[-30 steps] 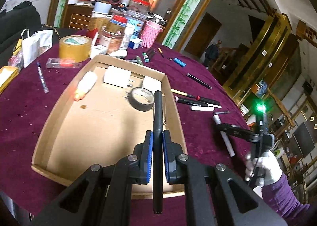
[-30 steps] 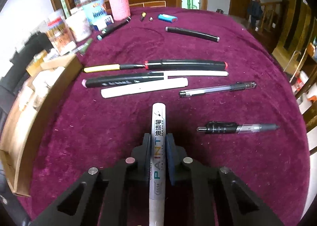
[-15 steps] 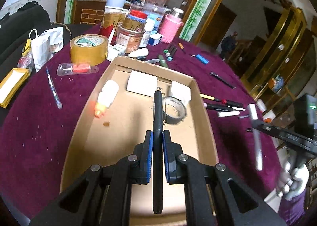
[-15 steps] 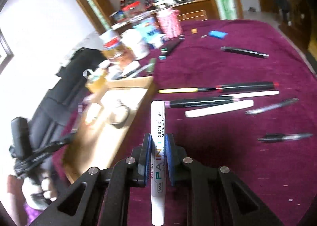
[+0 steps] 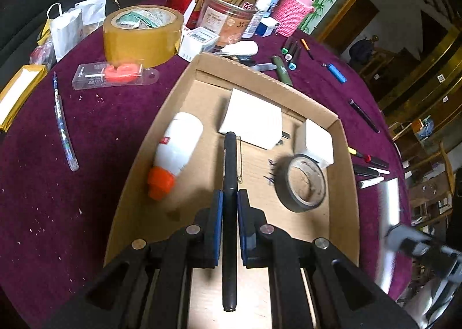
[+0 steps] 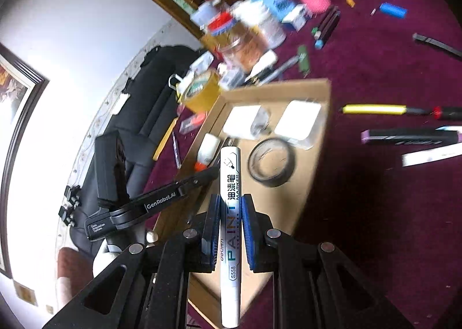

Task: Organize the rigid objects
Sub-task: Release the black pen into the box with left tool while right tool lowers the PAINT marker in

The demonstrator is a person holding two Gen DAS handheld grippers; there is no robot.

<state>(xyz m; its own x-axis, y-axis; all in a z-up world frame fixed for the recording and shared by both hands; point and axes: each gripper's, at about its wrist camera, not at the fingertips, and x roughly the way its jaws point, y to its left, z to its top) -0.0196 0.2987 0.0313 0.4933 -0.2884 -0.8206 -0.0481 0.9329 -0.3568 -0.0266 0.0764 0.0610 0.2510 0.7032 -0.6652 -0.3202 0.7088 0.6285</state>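
My left gripper (image 5: 230, 204) is shut on a black pen (image 5: 230, 173) and holds it over the open cardboard box (image 5: 345, 155). The box holds a white glue bottle with an orange cap (image 5: 176, 152), a roll of black tape (image 5: 301, 183) and two white blocks (image 5: 252, 122). My right gripper (image 6: 230, 210) is shut on a white paint marker (image 6: 229, 202), above the near edge of the same box (image 6: 322, 138). The left gripper (image 6: 161, 202) shows in the right wrist view, reaching over the box. The white marker appears blurred at the right of the left wrist view (image 5: 388, 230).
Loose pens and markers (image 6: 410, 135) lie on the maroon cloth right of the box. A brown tape roll (image 5: 143, 34), jars, a pink cup (image 5: 293, 12) and small boxes crowd the far side. A clear pen (image 5: 63, 126) and a plastic case (image 5: 115, 74) lie left.
Both grippers have moved in over the box. The right gripper swung left from the loose pens, carrying the white marker. The left gripper moved closer over the box floor with the black pen.
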